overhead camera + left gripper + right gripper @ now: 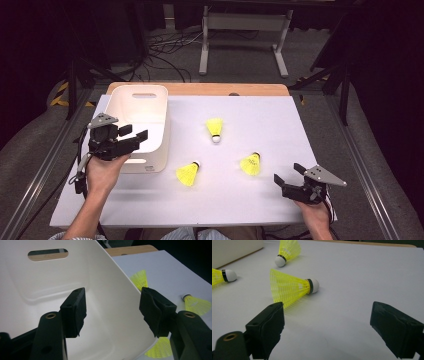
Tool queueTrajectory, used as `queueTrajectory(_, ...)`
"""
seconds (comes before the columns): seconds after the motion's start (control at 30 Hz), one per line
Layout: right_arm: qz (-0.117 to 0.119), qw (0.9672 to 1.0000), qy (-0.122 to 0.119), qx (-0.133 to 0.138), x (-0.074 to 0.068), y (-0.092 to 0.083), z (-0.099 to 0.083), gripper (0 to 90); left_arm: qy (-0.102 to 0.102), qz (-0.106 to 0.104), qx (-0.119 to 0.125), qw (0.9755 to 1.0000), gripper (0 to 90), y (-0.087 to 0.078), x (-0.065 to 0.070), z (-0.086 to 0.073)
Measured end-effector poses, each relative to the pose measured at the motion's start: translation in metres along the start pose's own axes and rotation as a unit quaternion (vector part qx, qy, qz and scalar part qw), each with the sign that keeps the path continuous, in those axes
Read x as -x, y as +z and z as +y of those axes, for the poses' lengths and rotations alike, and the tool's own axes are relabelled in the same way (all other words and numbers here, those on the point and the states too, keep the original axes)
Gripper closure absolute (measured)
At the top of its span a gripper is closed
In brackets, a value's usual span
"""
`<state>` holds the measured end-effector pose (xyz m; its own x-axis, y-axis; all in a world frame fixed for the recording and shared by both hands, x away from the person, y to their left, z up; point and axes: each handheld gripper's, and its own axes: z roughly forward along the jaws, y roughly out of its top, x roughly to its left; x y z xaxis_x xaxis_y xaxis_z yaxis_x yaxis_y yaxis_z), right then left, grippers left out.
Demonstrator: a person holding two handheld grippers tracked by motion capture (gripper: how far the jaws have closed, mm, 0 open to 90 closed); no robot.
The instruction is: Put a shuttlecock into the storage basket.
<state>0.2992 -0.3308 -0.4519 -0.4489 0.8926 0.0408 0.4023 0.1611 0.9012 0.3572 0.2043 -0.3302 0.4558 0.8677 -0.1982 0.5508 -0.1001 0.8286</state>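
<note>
My left hand-held gripper (pixel 134 135) hangs released over the bin's (pixel 165 107) near rim. My right hand-held gripper (pixel 287 172), also released, faces the nearest shuttlecock (pixel 251 164) across open bench (pixel 260 115).

Three yellow shuttlecocks lie on their sides, well apart, on the white table top: one (pixel 215 129) farthest off with its white cork toward me, one (pixel 188 173) just beside the white bin (pixel 155 142), one (pixel 251 163) further right

A white stand (pixel 245 37) and what look like cables (pixel 167 55) lie beyond the table.
</note>
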Motion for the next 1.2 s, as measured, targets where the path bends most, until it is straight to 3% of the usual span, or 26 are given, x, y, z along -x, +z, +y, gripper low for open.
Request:
queueTrajectory(0.73,-0.002,1.0,-0.001,0.005,0.0,-0.001,0.0,13.3,0.011,-0.024,-0.011,0.9996,39.4,0.017,0.02,0.005)
queueTrajectory(1.2,-0.001,1.0,-0.001,0.003,0.0,-0.001,0.0,13.3,0.029,-0.039,-0.025,0.9985,40.5,0.029,0.034,0.009)
